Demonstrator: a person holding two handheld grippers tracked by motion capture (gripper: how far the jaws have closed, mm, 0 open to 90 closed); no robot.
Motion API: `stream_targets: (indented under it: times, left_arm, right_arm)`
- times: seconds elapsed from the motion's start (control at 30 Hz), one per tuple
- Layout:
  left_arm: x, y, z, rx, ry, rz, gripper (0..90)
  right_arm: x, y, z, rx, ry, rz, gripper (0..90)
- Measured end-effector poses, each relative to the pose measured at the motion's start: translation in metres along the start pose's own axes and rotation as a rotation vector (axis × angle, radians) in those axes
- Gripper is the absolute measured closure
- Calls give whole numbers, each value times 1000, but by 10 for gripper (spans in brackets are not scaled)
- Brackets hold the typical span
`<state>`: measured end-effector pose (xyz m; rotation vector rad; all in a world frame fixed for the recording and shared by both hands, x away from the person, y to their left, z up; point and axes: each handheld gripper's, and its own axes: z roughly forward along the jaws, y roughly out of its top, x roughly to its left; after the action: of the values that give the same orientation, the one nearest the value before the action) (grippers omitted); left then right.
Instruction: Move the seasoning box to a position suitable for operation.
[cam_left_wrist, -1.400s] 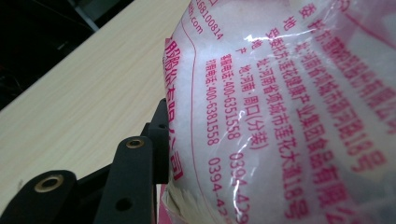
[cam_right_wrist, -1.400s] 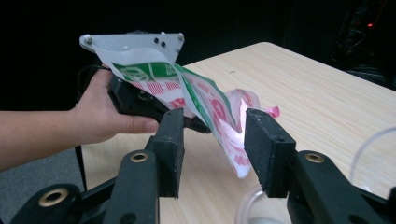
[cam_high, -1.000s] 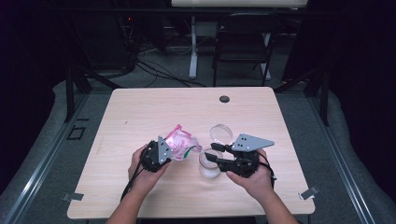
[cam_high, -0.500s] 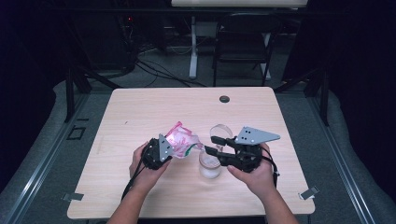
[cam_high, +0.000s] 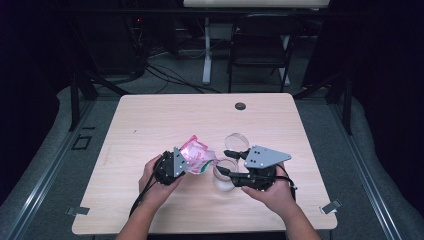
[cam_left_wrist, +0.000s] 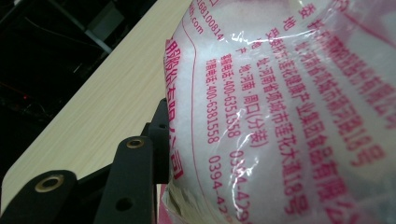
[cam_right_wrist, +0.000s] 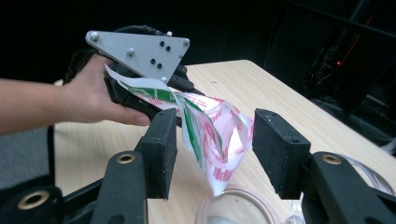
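Observation:
A pink-and-white plastic bag (cam_high: 196, 154) printed with red text hangs tilted above the table, with my left gripper (cam_high: 186, 163) shut on its lower end. In the left gripper view the bag (cam_left_wrist: 289, 116) lies against one black finger (cam_left_wrist: 161, 137) and hides the other. My right gripper (cam_high: 223, 162) stands open, its jaws having just been opening. In the right gripper view the bag's free corner (cam_right_wrist: 210, 126) hangs between its pads, and neither pad presses on it. Below that corner stands a clear round container (cam_high: 225, 176).
A clear round lid (cam_high: 237, 141) lies on the wooden table (cam_high: 150, 120) just behind the right gripper. A small dark grommet (cam_high: 240, 106) sits near the far edge. A chair (cam_high: 260, 50) and cables are on the floor beyond the table.
The right gripper has shifted a little toward the bag and its jaws stand wider apart. The left gripper and the bag have stayed where they were.

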<state>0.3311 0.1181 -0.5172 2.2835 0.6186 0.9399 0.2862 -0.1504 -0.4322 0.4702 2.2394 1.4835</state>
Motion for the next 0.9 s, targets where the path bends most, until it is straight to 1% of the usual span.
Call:
stream_targets:
  times: [0.17,0.2,0.23,0.27,0.3,0.33,0.37,0.4,0.43,0.5,0.53,0.63,0.7,0.77,0.8,0.83,0.87,0.9]
  left_arm:
    - [-4,-1,1,12,-16,12,594]
    - [-5,-2,1,13,-13,14,594]
    - [-6,-2,0,17,-19,22,594]
    - [-6,-2,0,17,-19,22,594]
    - [-7,-2,0,13,-18,21,594]
    - [-8,-2,-1,11,-17,24,595]
    - [-8,-2,-2,22,-20,32,595]
    - [-8,-2,-2,19,-16,35,594]
    - [-9,-3,-3,15,-14,30,595]
    - [-9,-4,-4,23,-14,36,595]
    - [-10,-5,-4,21,-12,31,594]
    - [-9,-7,-6,30,-6,30,595]
    - [-9,-8,-7,28,10,34,595]
    - [-9,-9,-8,27,13,31,595]
    - [-9,-9,-8,27,13,31,595]
    - [-10,-10,-10,29,18,30,595]
    - [-10,-10,-11,34,16,33,595]
    - [-11,-10,-11,31,25,35,595]
  right_arm:
    - [7,1,10,35,30,-59,487]
    - [8,1,12,43,33,-71,487]
    - [10,1,15,49,40,-77,488]
    - [10,1,15,49,40,-77,488]
    - [13,1,19,61,54,-85,493]
    - [14,1,21,64,58,-87,497]
    - [15,1,23,71,61,-92,506]
    - [16,1,25,74,64,-93,515]
    - [17,1,27,82,69,-98,525]
    - [18,1,30,85,81,-94,549]
    - [18,1,32,88,88,-93,566]
    - [20,1,36,99,113,-81,636]
    - [21,0,39,106,121,-73,682]
    - [21,0,40,115,122,-73,725]
    - [21,0,40,115,122,-73,725]
    - [21,0,41,122,128,-62,796]
    - [20,-1,41,121,132,-51,823]
    - [20,-1,41,122,141,-36,852]
